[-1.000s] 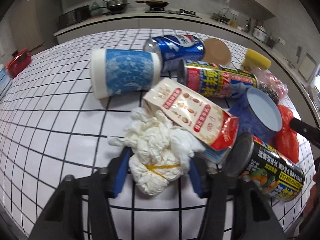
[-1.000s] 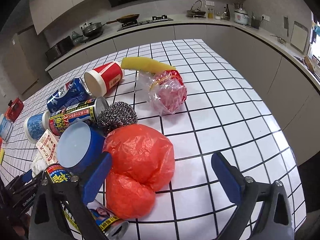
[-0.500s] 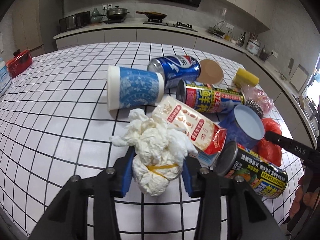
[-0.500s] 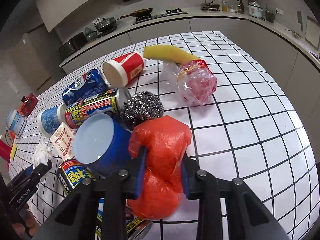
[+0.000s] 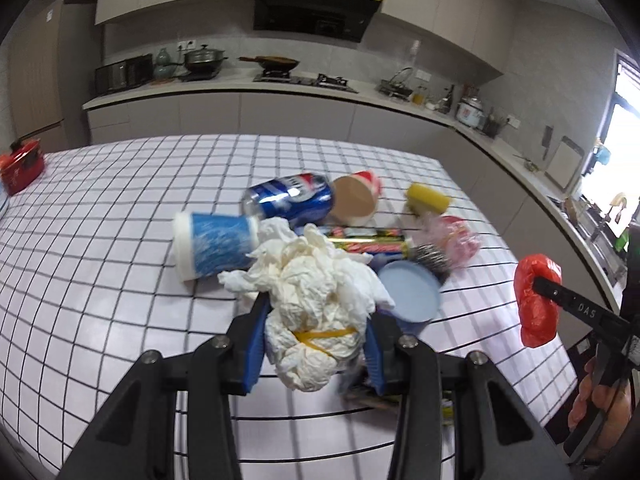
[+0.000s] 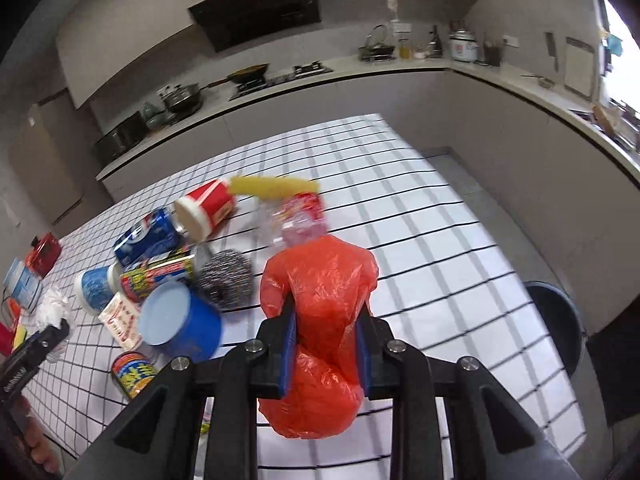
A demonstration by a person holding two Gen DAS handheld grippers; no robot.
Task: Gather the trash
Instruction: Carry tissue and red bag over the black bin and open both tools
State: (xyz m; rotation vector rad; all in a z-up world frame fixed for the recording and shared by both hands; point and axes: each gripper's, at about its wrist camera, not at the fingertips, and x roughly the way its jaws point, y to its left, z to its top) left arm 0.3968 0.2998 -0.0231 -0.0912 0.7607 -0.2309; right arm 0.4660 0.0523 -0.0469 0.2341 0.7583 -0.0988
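From the left wrist view, the left claw (image 5: pixel 316 344) is clamped on a crumpled white paper wad (image 5: pixel 316 304) bound with a yellow rubber band, holding it above the checked surface (image 5: pixel 100 248). Behind the wad a blue paper cup (image 5: pixel 212 246) lies on its side, with a blue soda can (image 5: pixel 290 200) beyond it and a yellow sponge (image 5: pixel 428 199) near the far right corner. At the right edge the right claw (image 5: pixel 538 286) grips a red plastic bag (image 5: pixel 534 300) in the air.

From the right wrist view, the right claw (image 6: pixel 326 344) squeezes the red plastic bag (image 6: pixel 320 320) between its blue pads, clear of the surface (image 6: pixel 420 240). To its left a blue tub (image 6: pixel 180 324) rests just beside a steel scrubber (image 6: pixel 226 280). Past the surface's right edge a dark bin (image 6: pixel 560 320) stands on the floor.
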